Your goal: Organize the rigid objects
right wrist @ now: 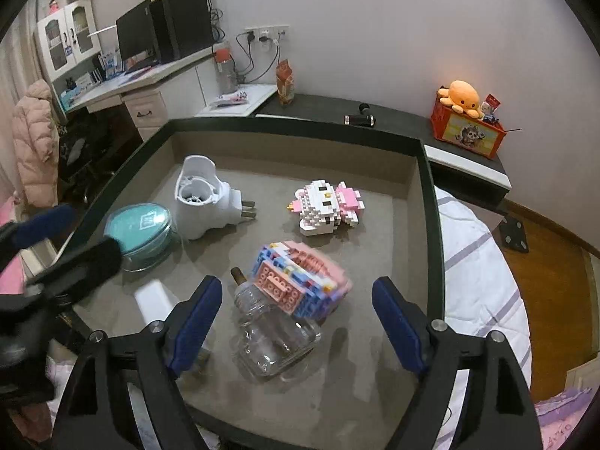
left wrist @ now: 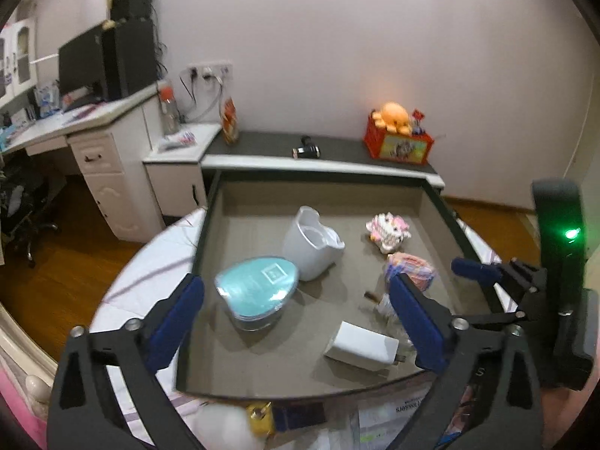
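Glass bottle (right wrist: 275,333) | lies on its side directly ahead of right gripper (right wrist: 296,322), neck pointing away | right gripper released, nearer | left gripper (left wrist: 296,322) released, empty

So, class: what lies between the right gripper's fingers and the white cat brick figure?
In the right wrist view, a clear glass bottle and a pink-and-blue brick model.

A plain pale wall (right wrist: 375,18) is filling the back of the room, with a socket strip (right wrist: 264,33) holding plugged cables. A white desk (right wrist: 146,107) with drawers is standing at the left, carrying a dark monitor (right wrist: 137,33). Beside it a dark-topped shelf (right wrist: 405,122) is running along the wall. Wooden floor (right wrist: 551,285) is showing at the right, warm light glowing on the wall there.
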Motion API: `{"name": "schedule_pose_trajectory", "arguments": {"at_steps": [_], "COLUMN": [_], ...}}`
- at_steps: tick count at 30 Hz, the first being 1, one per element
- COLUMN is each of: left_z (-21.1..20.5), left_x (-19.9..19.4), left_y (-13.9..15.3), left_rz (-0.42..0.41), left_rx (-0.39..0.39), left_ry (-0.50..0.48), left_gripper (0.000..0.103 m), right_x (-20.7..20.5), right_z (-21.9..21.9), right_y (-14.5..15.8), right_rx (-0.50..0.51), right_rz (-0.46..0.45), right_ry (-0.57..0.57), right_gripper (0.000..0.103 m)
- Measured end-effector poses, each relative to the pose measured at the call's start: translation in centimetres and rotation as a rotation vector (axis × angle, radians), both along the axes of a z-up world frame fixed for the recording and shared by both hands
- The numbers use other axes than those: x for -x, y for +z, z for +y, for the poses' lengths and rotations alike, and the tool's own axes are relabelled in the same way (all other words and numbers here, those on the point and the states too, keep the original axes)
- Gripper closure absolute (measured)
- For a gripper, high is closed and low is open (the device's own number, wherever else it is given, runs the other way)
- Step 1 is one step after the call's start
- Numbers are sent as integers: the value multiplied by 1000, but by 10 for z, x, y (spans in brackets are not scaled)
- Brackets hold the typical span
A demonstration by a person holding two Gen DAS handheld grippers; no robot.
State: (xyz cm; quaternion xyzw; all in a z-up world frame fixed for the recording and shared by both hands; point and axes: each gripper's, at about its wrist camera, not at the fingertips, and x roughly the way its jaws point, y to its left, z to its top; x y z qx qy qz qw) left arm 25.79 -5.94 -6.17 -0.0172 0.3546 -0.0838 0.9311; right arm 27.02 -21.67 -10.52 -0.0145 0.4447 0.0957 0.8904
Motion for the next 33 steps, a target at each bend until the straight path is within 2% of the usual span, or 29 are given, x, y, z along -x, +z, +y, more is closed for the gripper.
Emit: {"name": "schedule_pose_trajectory", "arguments": {"at_steps": [2,3,8,13,21,27,33], "left_z": [9,12,30,38,48,51,54], "left_x": [12,18,52,88,143,179,211], "left_y": [11,16,39,57,71,74,77], "left_rz": [-30,-41,-97,-151,-175,-180,-188], "left_rx": [28,36,39,-13,-21,-15,-29], "left_ry": [15,26,68,102,110,102,111], "left_gripper": [0,0,0,0,0,0,0], "right_x": [7,10,40,85,157,212,253], "right_z": [-1,0,0,6,17,22,23], "right_y": [6,11,41,79,124,143,148], "right_rx": [-18,-16,-38,-55,-67,-65,-85], "right_rz": [-12,-28,-122,-216,-322,-392,-425], "right_ry": [-4,-10,-48,-104,-133,-145,-157], "right_gripper": [13,0,0,0,0,0,0]}}
